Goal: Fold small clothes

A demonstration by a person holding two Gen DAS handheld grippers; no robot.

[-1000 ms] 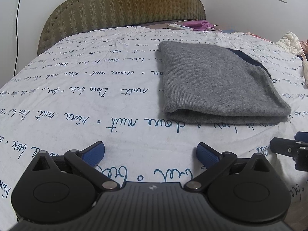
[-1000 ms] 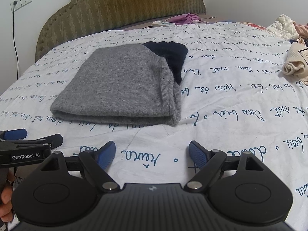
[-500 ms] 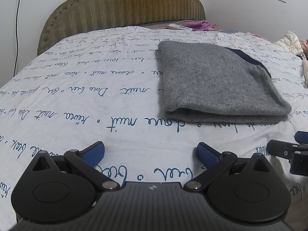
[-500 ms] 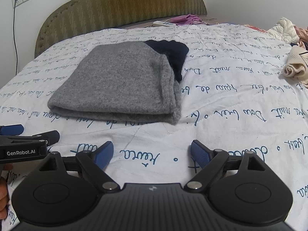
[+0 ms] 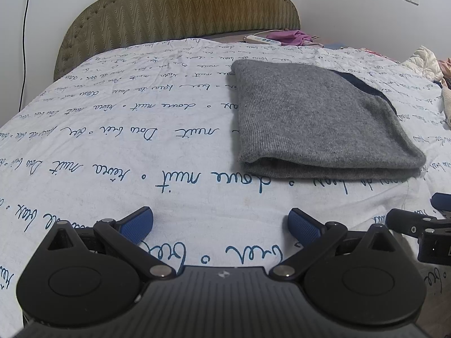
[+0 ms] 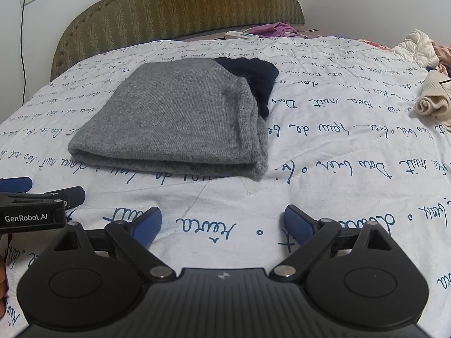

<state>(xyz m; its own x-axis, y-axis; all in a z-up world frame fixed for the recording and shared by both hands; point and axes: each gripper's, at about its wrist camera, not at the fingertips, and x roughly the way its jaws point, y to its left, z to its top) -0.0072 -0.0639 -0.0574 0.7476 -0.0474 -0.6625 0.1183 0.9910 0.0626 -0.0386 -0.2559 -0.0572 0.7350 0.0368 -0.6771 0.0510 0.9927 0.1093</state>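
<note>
A grey knitted garment [image 6: 174, 118] is seen lying folded into a flat rectangle in the middle of the printed bedspread [image 5: 112, 140], with a dark navy part [image 6: 253, 79] left showing at its far right corner. The fold appears finished, and the step in hand is judged to be the release and retreat. Another fold, or a reach for the next piece, would be called for next.

The left gripper [image 5: 220, 222] is held wide open over bare sheet, nothing between its jaws. The jaws of the right gripper [image 6: 222, 222] are opening, also with nothing between them.

Only in the right wrist view are a rolled cream garment [image 6: 431, 101] and the navy part's full extent shown. In the left wrist view, that part is reduced to a thin strip.
</note>
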